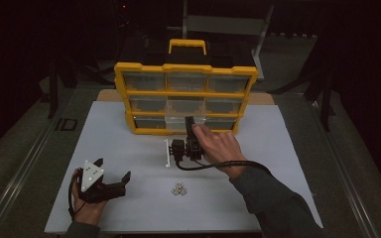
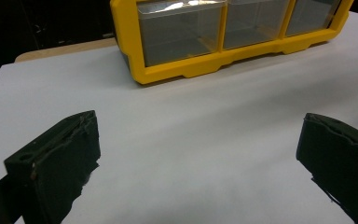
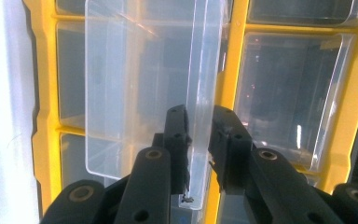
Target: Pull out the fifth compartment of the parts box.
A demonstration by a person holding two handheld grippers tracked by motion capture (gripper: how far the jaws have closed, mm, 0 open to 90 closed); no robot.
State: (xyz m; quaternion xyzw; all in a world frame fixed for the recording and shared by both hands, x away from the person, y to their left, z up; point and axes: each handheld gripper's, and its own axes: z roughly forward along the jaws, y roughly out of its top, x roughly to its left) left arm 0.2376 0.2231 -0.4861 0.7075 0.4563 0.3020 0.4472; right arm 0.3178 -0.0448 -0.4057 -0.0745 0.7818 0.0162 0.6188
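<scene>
At the middle of the high view, the right gripper (image 1: 190,130) is reaching to the bottom row of the yellow cabinet (image 1: 185,69), where it is holding the clear drawer (image 1: 178,124) of the middle bay. Its own view is rolled sideways, so the cabinet's rows are running up and down the frame there. The two black jaws are standing nearly closed on the drawer's (image 3: 144,88) thin front wall, one pad inside and one outside, and this pinch is giving a firm hold on a part with no handle to hook. I judge the drawer is being slid along its bay, since it is standing a little proud of its neighbours.

Toward the lower left of the high view, the left gripper (image 1: 111,171) is resting on the white board (image 1: 129,208), well apart from the cabinet. Its jaws are gaping wide with nothing between them, waiting out of the other arm's way.

Near the bottom centre, some small parts (image 1: 179,189) are lying on the board just in front of the cabinet, probably meant for the drawer.
</scene>
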